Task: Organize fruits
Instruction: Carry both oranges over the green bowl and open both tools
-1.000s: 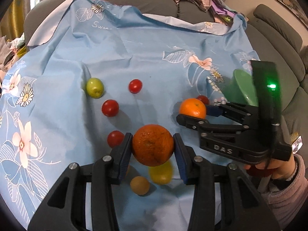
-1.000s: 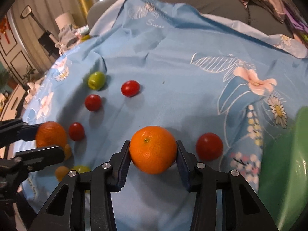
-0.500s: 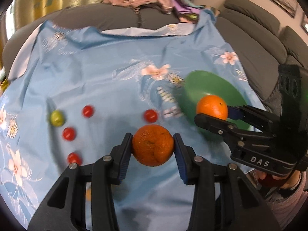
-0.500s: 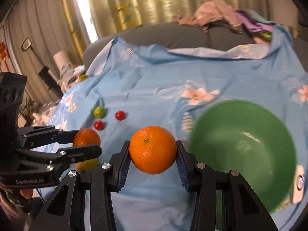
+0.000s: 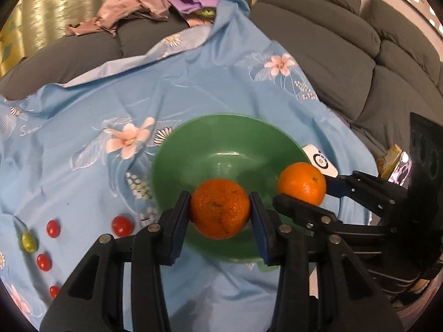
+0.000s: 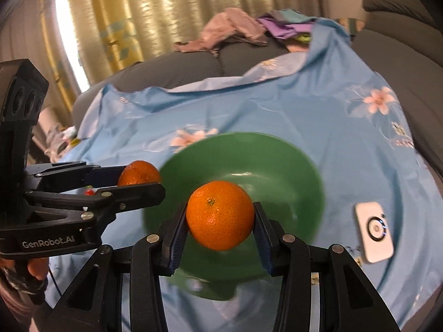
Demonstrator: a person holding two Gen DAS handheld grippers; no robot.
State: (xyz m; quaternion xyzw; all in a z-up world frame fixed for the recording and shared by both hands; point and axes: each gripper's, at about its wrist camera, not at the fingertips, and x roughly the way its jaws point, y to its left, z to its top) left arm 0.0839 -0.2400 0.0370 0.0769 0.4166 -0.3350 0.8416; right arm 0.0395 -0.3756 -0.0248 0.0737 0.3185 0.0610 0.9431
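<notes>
My left gripper [image 5: 220, 211] is shut on a dark orange [image 5: 220, 209] and holds it above the near rim of the empty green bowl [image 5: 227, 146]. My right gripper [image 6: 220, 220] is shut on a brighter orange [image 6: 220, 214] and holds it above the same bowl [image 6: 277, 166]. In the left wrist view the right gripper's orange [image 5: 301, 184] hangs over the bowl's right rim. In the right wrist view the left gripper's orange [image 6: 139, 173] hangs at the bowl's left rim. Red cherry tomatoes [image 5: 121, 226] and a small green fruit [image 5: 29, 242] lie on the blue floral cloth [image 5: 83, 105] to the left.
A white device [image 6: 375, 232] lies on the cloth right of the bowl. The cloth covers a grey sofa [image 5: 346, 41] with a heap of clothes [image 5: 133, 2] at the back. A yellow packet [image 5: 390, 156] sits at the far right.
Both grippers have carried their oranges to the right, from over the loose fruit to over the green bowl. The bowl now sits directly beneath both oranges.
</notes>
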